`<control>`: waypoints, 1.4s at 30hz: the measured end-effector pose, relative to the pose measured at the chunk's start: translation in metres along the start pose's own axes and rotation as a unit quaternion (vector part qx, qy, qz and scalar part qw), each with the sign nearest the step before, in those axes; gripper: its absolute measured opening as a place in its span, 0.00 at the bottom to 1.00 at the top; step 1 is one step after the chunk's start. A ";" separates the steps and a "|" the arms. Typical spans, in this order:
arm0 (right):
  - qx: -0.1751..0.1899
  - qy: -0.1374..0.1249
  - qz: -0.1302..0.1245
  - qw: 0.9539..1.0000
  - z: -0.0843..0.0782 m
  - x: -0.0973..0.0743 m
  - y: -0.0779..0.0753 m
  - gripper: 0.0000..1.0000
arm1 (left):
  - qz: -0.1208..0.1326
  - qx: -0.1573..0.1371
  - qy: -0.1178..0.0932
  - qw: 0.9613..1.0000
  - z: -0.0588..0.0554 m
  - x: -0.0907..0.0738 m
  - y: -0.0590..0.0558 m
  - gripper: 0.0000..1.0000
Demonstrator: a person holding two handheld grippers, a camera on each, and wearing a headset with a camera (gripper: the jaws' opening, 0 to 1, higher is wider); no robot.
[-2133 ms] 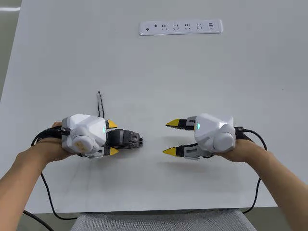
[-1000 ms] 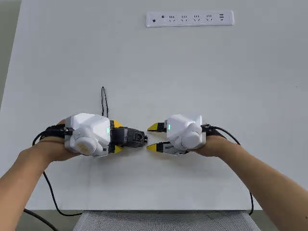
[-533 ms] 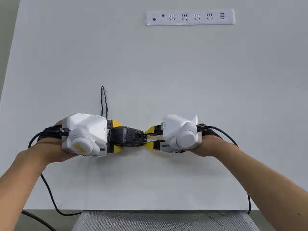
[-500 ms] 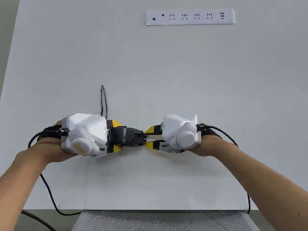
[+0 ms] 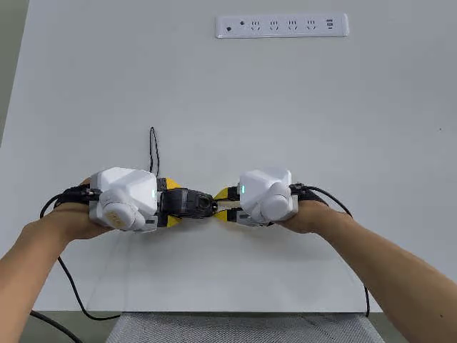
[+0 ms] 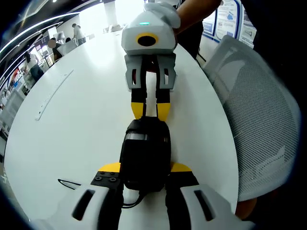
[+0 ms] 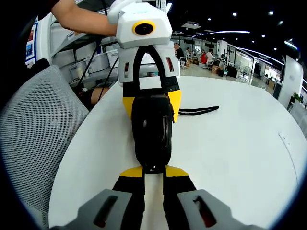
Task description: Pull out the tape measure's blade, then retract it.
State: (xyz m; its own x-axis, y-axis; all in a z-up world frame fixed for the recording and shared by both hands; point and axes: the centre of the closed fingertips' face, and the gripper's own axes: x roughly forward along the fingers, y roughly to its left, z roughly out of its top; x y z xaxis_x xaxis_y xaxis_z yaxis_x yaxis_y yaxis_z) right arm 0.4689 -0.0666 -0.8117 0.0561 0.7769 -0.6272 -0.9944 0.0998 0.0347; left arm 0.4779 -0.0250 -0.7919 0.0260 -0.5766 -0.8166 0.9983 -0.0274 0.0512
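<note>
Tape measure [image 7: 152, 129] between left gripper [image 6: 145, 167] and right gripper [image 7: 153, 171]

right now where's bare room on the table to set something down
Bare: the table between the power strip and the tools, and right of the right forearm. Crowded: front middle, where the left tool holds the tape measure facing the right tool.

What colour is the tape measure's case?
Black. The tape measure shows best in the left gripper view.

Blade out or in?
In: the right gripper sits at the mouth of the tape measure; no blade shows drawn out between them.
</note>
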 end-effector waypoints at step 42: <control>-0.011 0.006 0.003 1.000 0.007 -0.005 -0.002 0.10 | 0.004 -0.009 0.003 1.000 -0.005 -0.004 0.000 0.29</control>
State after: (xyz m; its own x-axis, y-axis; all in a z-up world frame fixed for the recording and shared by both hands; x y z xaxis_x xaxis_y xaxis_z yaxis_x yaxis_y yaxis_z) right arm 0.4710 -0.0662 -0.8032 0.0481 0.7697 -0.6366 -0.9966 0.0800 0.0214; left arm 0.4784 -0.0182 -0.7914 0.0336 -0.5714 -0.8200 0.9989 -0.0088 0.0470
